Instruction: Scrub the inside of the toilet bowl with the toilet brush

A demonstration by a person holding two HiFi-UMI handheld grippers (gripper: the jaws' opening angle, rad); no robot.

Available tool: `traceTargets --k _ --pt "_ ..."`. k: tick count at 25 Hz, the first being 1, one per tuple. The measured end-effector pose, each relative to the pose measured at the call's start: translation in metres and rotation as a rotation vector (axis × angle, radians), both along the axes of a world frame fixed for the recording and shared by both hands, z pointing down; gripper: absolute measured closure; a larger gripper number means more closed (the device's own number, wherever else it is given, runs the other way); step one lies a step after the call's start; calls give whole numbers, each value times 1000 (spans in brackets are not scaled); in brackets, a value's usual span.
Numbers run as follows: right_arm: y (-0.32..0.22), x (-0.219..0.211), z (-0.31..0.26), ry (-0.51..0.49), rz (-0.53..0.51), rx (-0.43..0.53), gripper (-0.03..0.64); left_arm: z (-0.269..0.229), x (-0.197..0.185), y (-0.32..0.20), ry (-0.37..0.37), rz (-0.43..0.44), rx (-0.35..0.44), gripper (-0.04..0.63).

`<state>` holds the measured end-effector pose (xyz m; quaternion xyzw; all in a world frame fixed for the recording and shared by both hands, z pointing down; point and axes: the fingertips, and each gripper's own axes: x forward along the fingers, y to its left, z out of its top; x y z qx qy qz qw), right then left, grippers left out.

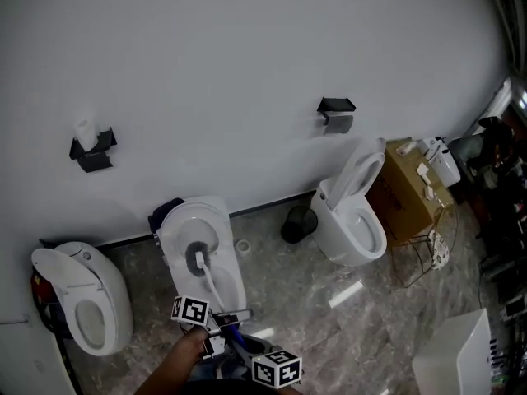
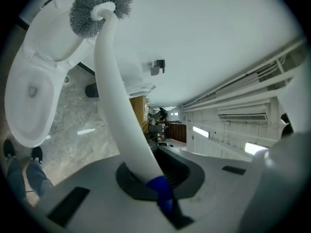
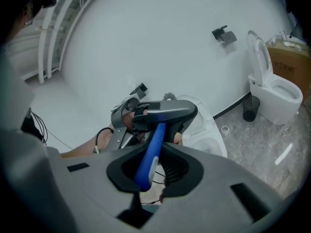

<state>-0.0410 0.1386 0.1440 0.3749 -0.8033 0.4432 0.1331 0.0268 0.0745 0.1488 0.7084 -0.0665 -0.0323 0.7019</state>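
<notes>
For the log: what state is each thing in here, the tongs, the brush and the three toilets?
left tongs: shut on the toilet brush, on its white shaft.
right tongs: shut on the toilet brush, on its blue end.
toilet brush: head down in the middle toilet.
middle toilet: open.
right toilet: lid up.
left toilet: lid up.

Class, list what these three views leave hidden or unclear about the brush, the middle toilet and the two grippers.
- Head view: brush head in the bowl too small to show whether bristles touch.
- Right gripper view: left gripper hides the bowl's inside.
- Head view: right gripper cut by the bottom edge; its cube hides its fingers.
- Head view: box print too small to read.
</notes>
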Motion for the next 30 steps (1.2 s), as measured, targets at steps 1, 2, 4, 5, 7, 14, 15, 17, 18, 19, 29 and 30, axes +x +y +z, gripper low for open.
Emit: traceTargets --k 1,2,4,5,7,14,15,17,18,19,29,30 --pt "3 0 -10 5 0 19 558 -12 1 4 7 6 19 595" --pt "7 1 -18 7 -1 38 558 -22 1 8 13 11 37 595" --pt "13 2 -34 11 -9 77 558 -41 2 15 22 16 77 595" --pt "15 1 -40 13 -15 98 560 -49 1 17 22 16 97 595" --pt "17 -3 -52 20 -30 143 560 -63 -4 19 19 17 135 595" --pt "22 -9 -70 4 -25 222 560 -88 -10 26 -5 42 238 595" --pt "23 -9 -71 4 -23 225 560 -90 -9 27 -4 44 243 595" --pt "25 -9 -73 4 -21 228 560 -92 -9 29 0 45 248 595" --pt "26 -9 -73 3 -21 228 560 -92 -9 30 -2 46 253 595" --pt "27 -9 -73 2 -21 226 560 -92 -10 30 -11 46 262 595" --pt "34 -7 -79 7 -33 238 560 -100 -9 38 4 44 270 595" --pt "35 -8 -80 6 -33 238 560 -100 -9 39 1 46 274 595"
